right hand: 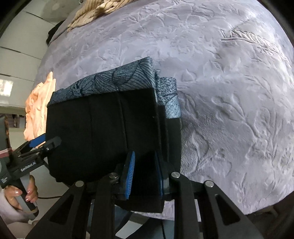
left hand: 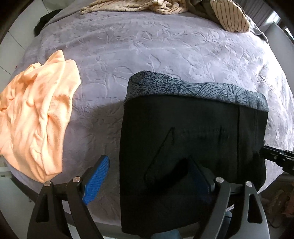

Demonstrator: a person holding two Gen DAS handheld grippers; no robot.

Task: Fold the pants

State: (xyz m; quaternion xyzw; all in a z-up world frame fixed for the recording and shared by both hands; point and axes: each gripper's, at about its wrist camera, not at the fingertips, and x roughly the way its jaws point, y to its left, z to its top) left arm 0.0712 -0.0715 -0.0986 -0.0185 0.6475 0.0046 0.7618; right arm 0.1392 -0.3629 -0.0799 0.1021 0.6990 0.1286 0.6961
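Note:
Folded black pants [left hand: 183, 125] lie on a grey-blue patterned cloth [left hand: 202, 88] near the front edge of the bed. My left gripper [left hand: 148, 159] points down and stands open. Its left pad [left hand: 95, 180] is off the pants' left edge, and its right pad [left hand: 199, 174] is over the black cloth. In the right wrist view my right gripper [right hand: 144, 154] is shut on the near edge of the pants [right hand: 91, 128], with black cloth pinched between its blue pads [right hand: 128, 176]. The left gripper [right hand: 50, 139] shows at the pants' left side, held by a hand [right hand: 18, 194].
A lilac embossed blanket [left hand: 147, 46] covers the bed. A crumpled orange garment [left hand: 36, 114] lies left of the pants. Striped cream cloths [left hand: 165, 7] are piled at the far edge. Part of the right gripper [left hand: 275, 157] shows at the pants' right side.

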